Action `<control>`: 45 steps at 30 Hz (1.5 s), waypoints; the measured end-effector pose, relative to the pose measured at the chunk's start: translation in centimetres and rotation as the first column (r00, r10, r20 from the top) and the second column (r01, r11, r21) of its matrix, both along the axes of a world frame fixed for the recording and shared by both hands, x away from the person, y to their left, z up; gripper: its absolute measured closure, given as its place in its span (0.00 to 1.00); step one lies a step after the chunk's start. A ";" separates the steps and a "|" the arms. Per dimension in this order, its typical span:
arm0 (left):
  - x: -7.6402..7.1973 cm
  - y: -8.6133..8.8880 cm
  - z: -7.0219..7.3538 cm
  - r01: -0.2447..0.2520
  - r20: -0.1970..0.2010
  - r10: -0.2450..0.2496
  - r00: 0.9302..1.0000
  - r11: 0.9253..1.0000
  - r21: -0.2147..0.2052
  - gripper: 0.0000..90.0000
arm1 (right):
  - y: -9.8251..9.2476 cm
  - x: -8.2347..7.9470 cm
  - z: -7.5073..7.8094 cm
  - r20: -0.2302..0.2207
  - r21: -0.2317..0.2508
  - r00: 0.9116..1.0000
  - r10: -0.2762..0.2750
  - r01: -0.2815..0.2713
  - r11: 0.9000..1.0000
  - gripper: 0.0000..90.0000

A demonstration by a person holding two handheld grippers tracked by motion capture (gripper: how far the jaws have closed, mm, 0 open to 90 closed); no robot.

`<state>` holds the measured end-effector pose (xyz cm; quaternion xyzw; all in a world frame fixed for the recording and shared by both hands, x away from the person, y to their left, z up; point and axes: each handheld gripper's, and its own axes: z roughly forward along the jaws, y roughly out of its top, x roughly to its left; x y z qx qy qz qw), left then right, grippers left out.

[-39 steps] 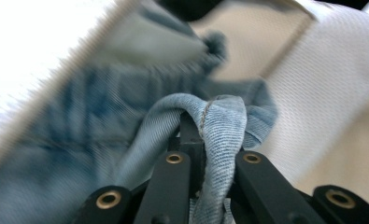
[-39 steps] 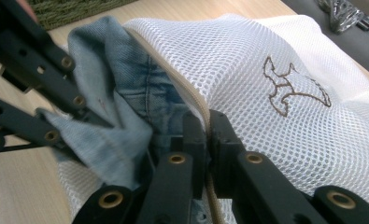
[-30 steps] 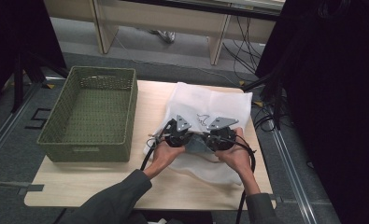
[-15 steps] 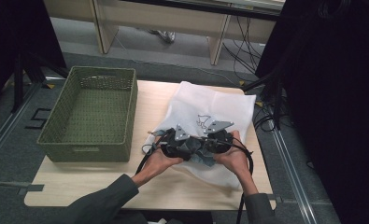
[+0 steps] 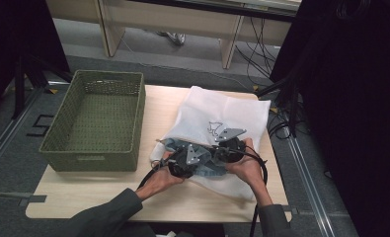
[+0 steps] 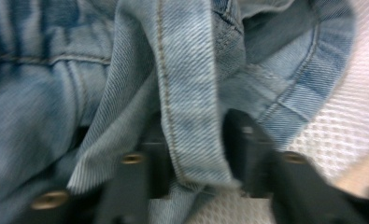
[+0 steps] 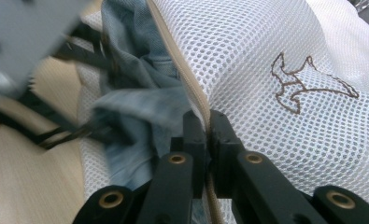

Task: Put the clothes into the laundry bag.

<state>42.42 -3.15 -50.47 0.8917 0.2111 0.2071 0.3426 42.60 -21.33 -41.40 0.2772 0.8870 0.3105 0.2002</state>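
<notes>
A white mesh laundry bag [image 5: 217, 111] with a small dark emblem lies on the wooden table [image 5: 108, 197]. A pale blue denim garment [image 5: 210, 168] bunches at the bag's near opening. My left gripper [image 5: 195, 165] sits low on the denim. In the left gripper view its jaws [image 6: 194, 140] have just been closing, and a seamed denim fold [image 6: 182, 70] now fills the gap between them. My right gripper [image 7: 206, 126] is shut on the bag's zipper edge [image 7: 191, 88], with denim [image 7: 140, 102] beside it and the mesh [image 7: 266, 60] to its right. In the high view it [image 5: 217, 150] stands next to the left one.
A green woven basket [image 5: 59, 148] stands on the table's left half. Beyond the table's far edge are desk legs and cables [image 5: 261, 54] on the floor. Bare tabletop [image 5: 163, 103] lies between the basket and the bag.
The left hand has dropped toward the near side onto the denim, and its jaws opened wide and then closed around a fold. The right hand has stayed in place on the bag's edge.
</notes>
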 end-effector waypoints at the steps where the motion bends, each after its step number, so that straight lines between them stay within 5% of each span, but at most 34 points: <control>1: 0.0 -0.2 0.2 -0.012 -0.001 0.012 1.000 1.000 0.009 0.81 | 0.0 0.0 0.0 -0.006 -0.002 1.000 0.013 -0.013 1.000 0.97; 2: 0.0 -0.7 0.4 -0.045 0.023 0.046 0.999 0.999 -0.029 0.85 | 0.0 -0.2 0.1 -0.012 -0.002 1.000 -0.003 0.003 1.000 0.97; 3: 0.2 -0.7 0.8 -0.023 0.033 0.023 0.999 1.000 0.001 0.87 | 0.1 -0.2 0.1 -0.009 0.002 1.000 0.010 -0.010 1.000 0.98; 5: 0.6 -1.0 1.9 -0.062 0.078 0.064 0.995 0.998 -0.030 0.89 | 0.1 -0.3 0.4 -0.021 -0.003 0.999 0.029 -0.029 1.000 0.98; 6: 1.0 -1.2 2.5 -0.077 0.095 0.081 0.992 0.996 -0.048 0.90 | 0.2 -0.6 0.4 -0.021 0.009 1.000 -0.004 0.005 1.000 0.98; 9: 2.4 -2.0 3.8 -0.145 0.142 0.167 0.976 0.978 -0.151 0.90 | 0.5 -0.6 0.6 -0.011 0.012 1.000 0.016 -0.016 1.000 0.98; 11: 3.1 -2.5 3.7 -0.175 0.134 0.202 0.970 0.967 -0.187 0.90 | 0.5 -0.7 0.8 -0.015 0.013 1.000 -0.002 0.002 1.000 0.98; 12: 3.3 -2.8 3.2 -0.181 0.129 0.206 0.970 0.967 -0.177 0.90 | 0.4 -0.7 0.8 -0.010 0.010 1.000 -0.009 0.009 1.000 0.98; 13: 3.5 -2.9 2.6 -0.168 0.122 0.188 0.975 0.973 -0.157 0.89 | 0.3 -0.6 0.8 -0.015 0.016 1.000 -0.005 0.005 1.000 0.98; 15: 3.5 -2.8 1.7 -0.175 0.104 0.198 0.975 0.965 -0.196 0.87 | 0.1 -0.4 0.3 -0.023 0.015 1.000 0.010 -0.010 1.000 0.98; 18: 3.3 -1.9 1.6 -0.150 0.080 0.169 0.982 0.967 -0.206 0.83 | -0.1 -0.3 -0.7 -0.068 0.009 0.998 0.005 -0.004 1.000 0.98; 19: 3.2 -1.5 1.8 -0.128 0.063 0.142 0.988 0.975 -0.179 0.80 | 0.0 -0.5 -1.1 -0.087 0.024 0.996 -0.024 0.027 0.999 0.98; 20: 3.0 -1.5 1.7 -0.136 0.039 0.147 0.988 0.968 -0.210 0.77 | 0.0 -0.4 -1.5 -0.095 0.024 0.995 -0.018 0.021 0.999 0.98; 24: 2.0 -0.9 1.9 -0.116 -0.041 0.110 0.993 0.969 -0.217 0.58 | 0.4 -0.2 -2.6 -0.146 0.010 0.989 -0.023 0.024 1.000 0.97; 30: -0.4 1.4 2.6 -0.053 -0.042 0.046 0.998 0.981 -0.186 0.29 | 0.5 -0.3 -2.4 -0.142 -0.008 0.990 -0.016 0.015 1.000 0.97; 33: -1.5 3.6 3.2 -0.088 -0.053 0.079 0.996 0.975 -0.202 0.26 | 0.3 -0.4 -2.0 -0.118 -0.011 0.993 -0.001 0.000 1.000 0.97; 35: -1.8 4.8 3.4 -0.149 -0.064 0.138 0.988 0.965 -0.217 0.25 | 0.5 -0.6 -1.8 -0.085 -0.011 0.996 0.001 -0.002 1.000 0.96; 36: -1.8 5.3 3.3 -0.147 -0.113 0.124 0.986 0.962 -0.229 0.26 | 0.6 -0.6 -1.8 -0.079 -0.019 0.997 0.002 -0.004 1.000 0.95; 38: -1.6 6.0 3.2 -0.225 -0.116 0.204 0.972 0.951 -0.214 0.26 | 0.8 -0.7 -1.5 -0.060 -0.026 0.998 0.000 -0.002 1.000 0.94; 40: -1.6 5.5 2.4 -0.265 -0.133 0.237 0.962 0.924 -0.276 0.26 | 1.0 -0.8 -1.2 -0.026 -0.041 1.000 -0.001 0.000 0.999 0.92; 41: -1.7 4.7 2.0 -0.301 -0.164 0.258 0.952 0.879 -0.368 0.26 | 1.1 -0.9 -1.0 -0.017 -0.039 1.000 0.000 -0.001 0.999 0.91; 43: -1.8 3.0 1.4 -0.392 -0.209 0.333 0.920 0.745 -0.539 0.27 | 1.3 -0.8 -0.7 0.019 -0.047 1.000 0.015 -0.015 0.999 0.88; 44: -1.8 1.9 1.3 -0.427 -0.240 0.361 0.901 0.643 -0.635 0.26 | 1.4 -0.9 -0.3 0.027 -0.051 1.000 0.008 -0.007 0.999 0.84; 45: -1.7 1.1 1.4 -0.449 -0.274 0.372 0.887 0.555 -0.701 0.27 | 1.5 -0.8 -0.1 0.055 -0.054 0.998 0.002 0.001 0.999 0.83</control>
